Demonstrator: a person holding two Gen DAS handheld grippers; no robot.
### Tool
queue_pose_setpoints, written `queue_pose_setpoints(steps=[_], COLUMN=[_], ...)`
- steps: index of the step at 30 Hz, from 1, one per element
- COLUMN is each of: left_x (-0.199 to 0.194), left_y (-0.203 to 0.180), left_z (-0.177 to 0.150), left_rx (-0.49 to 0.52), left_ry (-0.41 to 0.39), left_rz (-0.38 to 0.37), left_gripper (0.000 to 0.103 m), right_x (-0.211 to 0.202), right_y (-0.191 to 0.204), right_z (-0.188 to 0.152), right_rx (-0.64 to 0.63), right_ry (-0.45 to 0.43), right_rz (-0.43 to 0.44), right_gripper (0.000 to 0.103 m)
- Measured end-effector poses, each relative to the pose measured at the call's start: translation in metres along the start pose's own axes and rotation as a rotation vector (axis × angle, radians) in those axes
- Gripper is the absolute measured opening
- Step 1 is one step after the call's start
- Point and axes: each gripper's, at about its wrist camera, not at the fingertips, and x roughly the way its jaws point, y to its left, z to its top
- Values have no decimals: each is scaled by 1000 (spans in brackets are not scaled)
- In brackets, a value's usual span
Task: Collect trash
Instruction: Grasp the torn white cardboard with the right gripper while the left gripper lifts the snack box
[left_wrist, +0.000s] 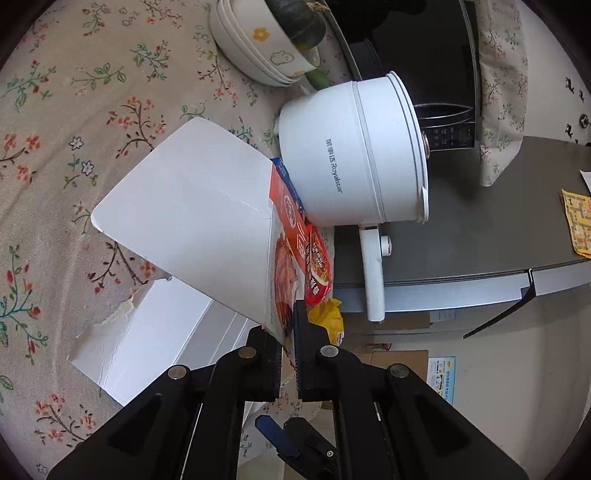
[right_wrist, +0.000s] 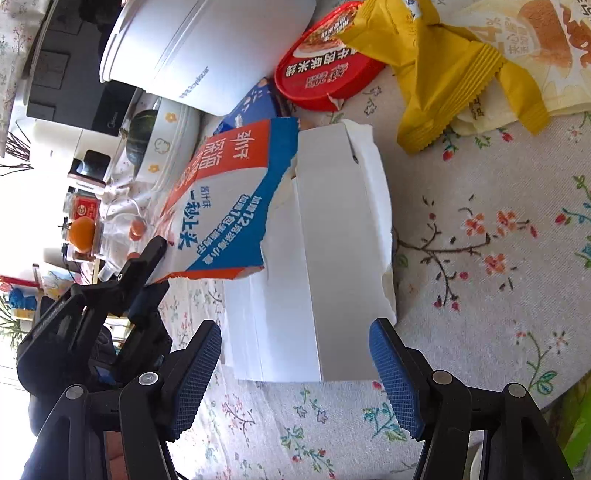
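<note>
My left gripper (left_wrist: 289, 332) is shut on the edge of a torn food box piece (left_wrist: 192, 221), white inside, orange and blue printed outside; it also shows in the right wrist view (right_wrist: 221, 206), with the left gripper (right_wrist: 147, 266) pinching its lower corner. A second torn white box piece (left_wrist: 147, 332) lies on the floral tablecloth; in the right wrist view this piece (right_wrist: 332, 258) lies just ahead of my open right gripper (right_wrist: 295, 362), whose blue pads straddle its near end without touching. A red round lid (right_wrist: 325, 74) and yellow wrappers (right_wrist: 443, 85) lie beyond.
A white Royalstar electric pot (left_wrist: 362, 155) stands close behind the box. Stacked white bowls (left_wrist: 258, 48) with a green squash sit further back. A black microwave (left_wrist: 424, 74) stands behind the pot. The floral tablecloth (right_wrist: 498, 258) extends to the right.
</note>
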Motion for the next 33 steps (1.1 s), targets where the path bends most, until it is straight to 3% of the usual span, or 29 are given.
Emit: queue_pose_setpoints(steps=[4,7,12,17,23,33], left_x=[-22,-26,-28,-49,-74,-98], left_y=[-14,-24,-9,-12,-5,-13], left_z=[0,-9,-20,-17,-10,-12], left_rx=[63,124,63,98,94,181], left_ry=[-29,13,108,79,48,28], left_rz=[2,42,25,6,-20,-33], left_gripper=[5,5,5,4,4,4], right_x=[0,-3,-5,9,7,19], right_y=[3,1,7,13,15,7], right_z=[-15,-27,-44,-66,-82,-103], right_rx=[-19,-28,-47,-64,-42,56], right_ry=[30,53,69,130,133,103], right_rz=[-70,-87,-50,-31,-18,122], right_gripper=[72,72,72,72,72,70])
